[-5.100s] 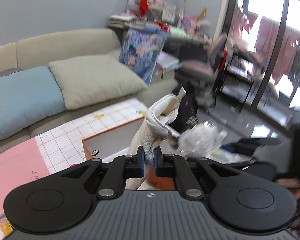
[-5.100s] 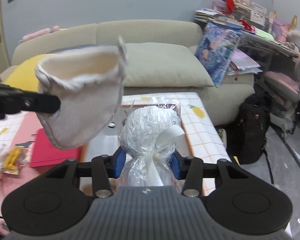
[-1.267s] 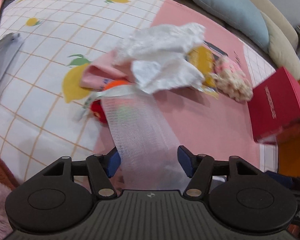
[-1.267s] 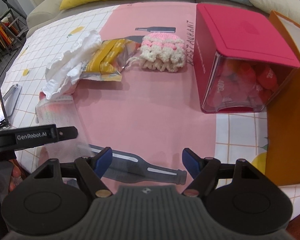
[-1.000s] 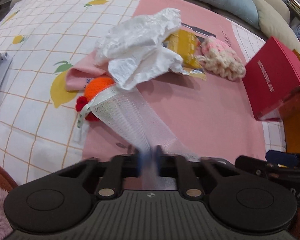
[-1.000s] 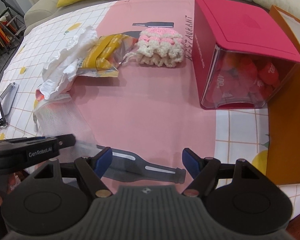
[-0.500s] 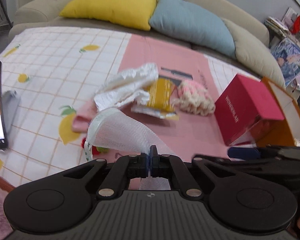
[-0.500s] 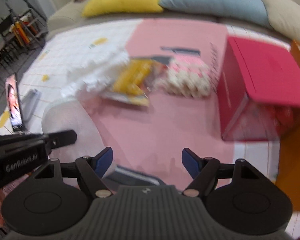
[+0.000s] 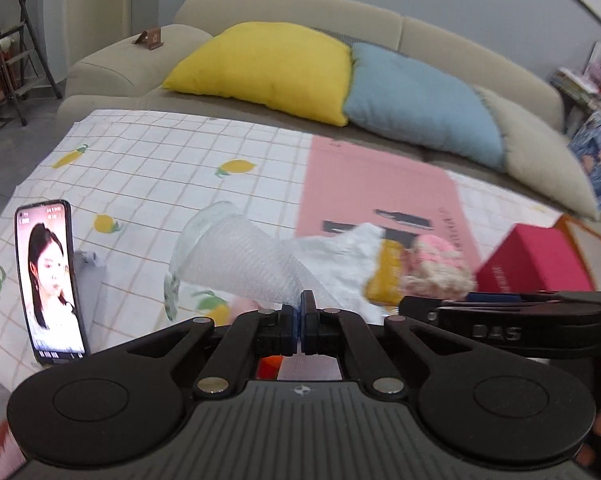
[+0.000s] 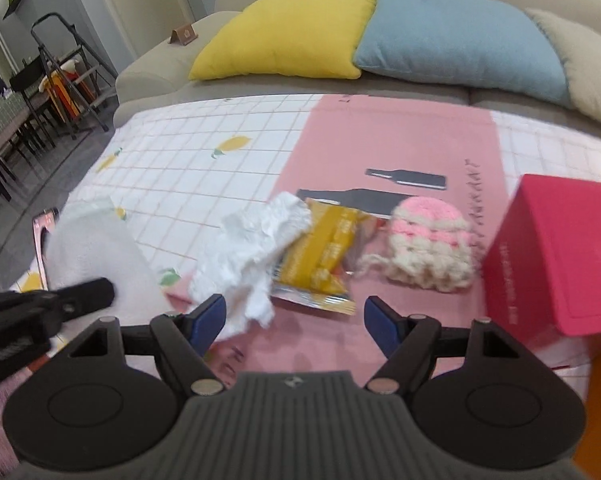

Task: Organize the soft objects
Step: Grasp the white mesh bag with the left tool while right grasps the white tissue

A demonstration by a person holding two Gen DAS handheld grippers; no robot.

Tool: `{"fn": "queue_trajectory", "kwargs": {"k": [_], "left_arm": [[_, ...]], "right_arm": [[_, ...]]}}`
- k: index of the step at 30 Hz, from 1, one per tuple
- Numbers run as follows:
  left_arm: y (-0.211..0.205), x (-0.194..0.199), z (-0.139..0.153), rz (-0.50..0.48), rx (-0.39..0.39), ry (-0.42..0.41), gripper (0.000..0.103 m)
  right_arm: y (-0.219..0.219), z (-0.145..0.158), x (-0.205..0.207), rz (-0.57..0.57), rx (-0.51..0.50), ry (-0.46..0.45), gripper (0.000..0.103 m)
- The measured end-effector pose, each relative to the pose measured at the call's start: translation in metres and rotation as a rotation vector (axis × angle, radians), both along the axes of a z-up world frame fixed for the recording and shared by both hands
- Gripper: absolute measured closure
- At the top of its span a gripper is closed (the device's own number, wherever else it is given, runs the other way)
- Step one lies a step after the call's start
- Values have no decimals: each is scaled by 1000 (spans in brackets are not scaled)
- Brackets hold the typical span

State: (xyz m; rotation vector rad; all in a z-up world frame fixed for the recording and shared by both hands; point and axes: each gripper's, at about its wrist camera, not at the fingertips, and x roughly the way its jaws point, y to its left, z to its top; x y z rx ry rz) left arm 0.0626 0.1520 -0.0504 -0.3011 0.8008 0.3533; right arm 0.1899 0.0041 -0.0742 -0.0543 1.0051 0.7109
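Note:
My left gripper [image 9: 300,316] is shut on a white mesh bag [image 9: 236,264] and holds it above the table, mouth open to the left. The bag also shows at the left of the right wrist view [image 10: 96,252]. My right gripper [image 10: 294,318] is open and empty, low over the pink mat. Ahead of it lie crumpled white tissue [image 10: 252,248], a yellow snack packet [image 10: 320,252] and a pink and cream crochet piece [image 10: 428,244]. Something orange-red [image 9: 269,366] shows under the left jaws.
A red box [image 10: 560,256] stands at the right, with an orange box edge [image 10: 600,420] beside it. A phone [image 9: 50,280] stands upright at the left on the lemon-print cloth [image 9: 148,172]. A sofa with yellow [image 10: 288,28] and blue cushions [image 10: 456,32] lies behind.
My left gripper has closed on the mesh bag and lifted it off the table, tilting up. My right gripper has stayed open and tilted up over the mat.

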Motion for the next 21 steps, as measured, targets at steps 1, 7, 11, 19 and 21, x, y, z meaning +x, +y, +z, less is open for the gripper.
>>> {"fn": "queue_trajectory", "kwargs": {"k": [1,7,11,19,21], "left_arm": [[4,4,-5,-5,5,10,102],[16,21,-35,-6,20,71,102],[15,23,-48,-16,-4,87,102],[15,25,-57,-24,-20,109,102],[13,26,-57,-30,-20,111,102]], "right_arm": [[4,-1,1,-6,13,16,28],[31,-20,17,-63,56,90,28],[49,-44,27,-91,7,148,37],[56,-67,30,-117,22,228,53],[58,-68,30,-91,18,252,86]]}}
